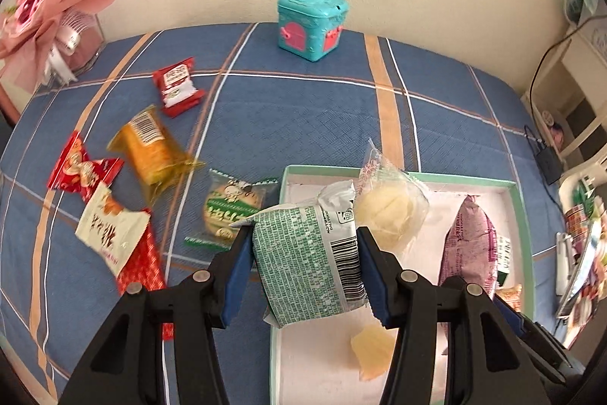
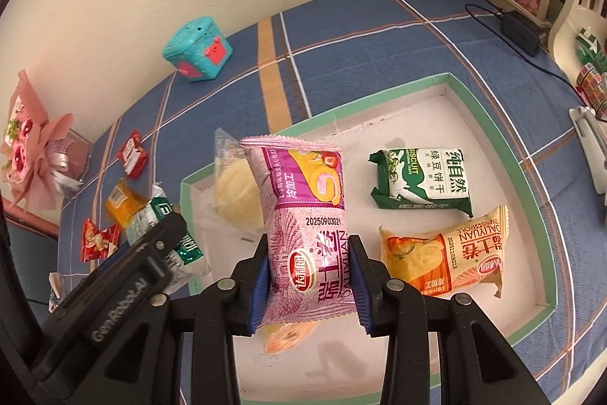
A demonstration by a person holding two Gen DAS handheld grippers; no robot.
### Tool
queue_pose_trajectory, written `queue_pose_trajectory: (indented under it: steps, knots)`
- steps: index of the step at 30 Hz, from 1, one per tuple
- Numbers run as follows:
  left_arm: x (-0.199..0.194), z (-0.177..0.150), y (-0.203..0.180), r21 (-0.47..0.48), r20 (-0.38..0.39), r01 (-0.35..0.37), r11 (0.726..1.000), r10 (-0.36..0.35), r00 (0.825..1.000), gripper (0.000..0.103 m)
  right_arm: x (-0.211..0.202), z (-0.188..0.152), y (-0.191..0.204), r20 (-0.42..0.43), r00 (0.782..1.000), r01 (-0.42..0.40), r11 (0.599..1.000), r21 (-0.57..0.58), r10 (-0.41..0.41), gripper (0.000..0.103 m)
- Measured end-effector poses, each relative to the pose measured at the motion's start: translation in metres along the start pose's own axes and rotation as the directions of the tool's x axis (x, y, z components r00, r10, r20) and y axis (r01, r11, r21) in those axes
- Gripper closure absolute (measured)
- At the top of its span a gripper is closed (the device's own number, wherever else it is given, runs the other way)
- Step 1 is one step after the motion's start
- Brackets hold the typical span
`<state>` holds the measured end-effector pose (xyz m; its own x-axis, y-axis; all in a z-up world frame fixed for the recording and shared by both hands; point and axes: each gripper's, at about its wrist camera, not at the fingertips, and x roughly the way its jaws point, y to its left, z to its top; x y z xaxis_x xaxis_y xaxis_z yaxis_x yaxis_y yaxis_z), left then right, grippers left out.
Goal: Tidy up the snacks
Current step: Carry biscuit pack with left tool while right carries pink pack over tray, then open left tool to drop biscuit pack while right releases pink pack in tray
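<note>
Both grippers squeeze snacks over the green-edged box (image 2: 489,124), the left gripper (image 1: 305,264) a green biscuit pack (image 1: 307,260), the right gripper (image 2: 307,276) a pink cake pack (image 2: 303,215), and they might bump and drop one.

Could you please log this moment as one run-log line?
left tool: shut on green packet | right tool: shut on pink packet | both over tray
</note>
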<state>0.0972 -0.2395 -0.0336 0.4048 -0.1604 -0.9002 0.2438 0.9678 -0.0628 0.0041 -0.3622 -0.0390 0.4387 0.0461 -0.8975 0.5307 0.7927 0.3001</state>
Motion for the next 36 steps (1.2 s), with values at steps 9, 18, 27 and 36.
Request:
queue_pose_trajectory:
  steps: [9,18,27,36]
  knots:
    - [0.024,0.004,-0.008,0.024,-0.032,-0.009,1.0,0.01,0.999,0.048,0.02,0.01,-0.01,-0.031,0.999,0.037,0.999,0.026,-0.036,0.063]
    - [0.033,-0.002,-0.012,0.02,-0.094,0.034,0.999,-0.032,0.995,0.048,0.024,0.008,-0.015,-0.06,0.994,0.088,0.996,0.021,-0.087,0.063]
    - [0.041,-0.003,-0.01,-0.01,-0.135,0.067,0.998,-0.068,0.989,0.048,0.025,0.008,-0.012,-0.074,0.99,0.117,0.993,0.001,-0.117,0.062]
    - [0.037,-0.001,0.001,-0.061,-0.174,0.113,0.992,-0.122,0.977,0.045,0.01,0.009,-0.01,-0.053,0.99,0.132,0.991,-0.003,-0.132,0.059]
